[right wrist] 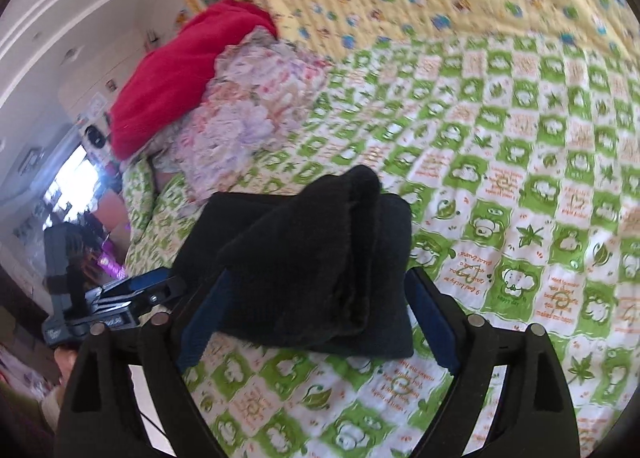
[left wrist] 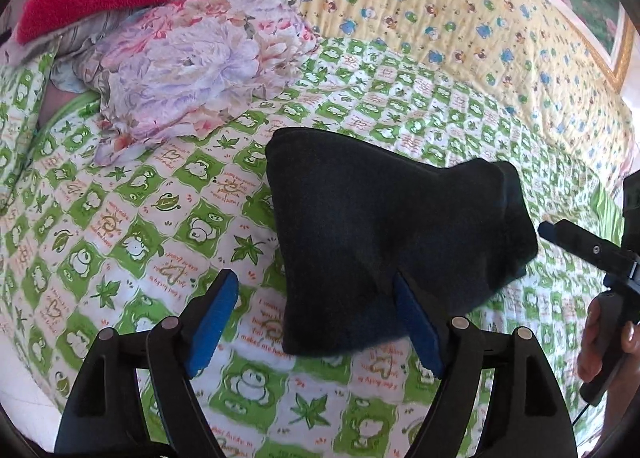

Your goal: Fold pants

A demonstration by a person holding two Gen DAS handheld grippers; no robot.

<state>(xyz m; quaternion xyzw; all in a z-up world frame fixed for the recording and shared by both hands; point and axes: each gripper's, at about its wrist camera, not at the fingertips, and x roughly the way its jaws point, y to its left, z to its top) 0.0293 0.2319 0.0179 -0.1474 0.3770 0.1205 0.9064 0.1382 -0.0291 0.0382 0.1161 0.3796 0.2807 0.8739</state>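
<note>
Black folded pants [left wrist: 384, 242] lie compact on the green-checked quilt [left wrist: 140, 226] (folding looks finished); left gripper [left wrist: 320, 322] and right gripper [right wrist: 316, 322] both gape wide, holding nothing

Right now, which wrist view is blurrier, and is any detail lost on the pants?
Right wrist view: motion blur smears the bedspread print and the red blanket, and the window at left is blown out. Left wrist view: sharp, bedspread text readable. Both: the dark pants are underexposed, folds barely visible; fisheye bends the edges.
</note>
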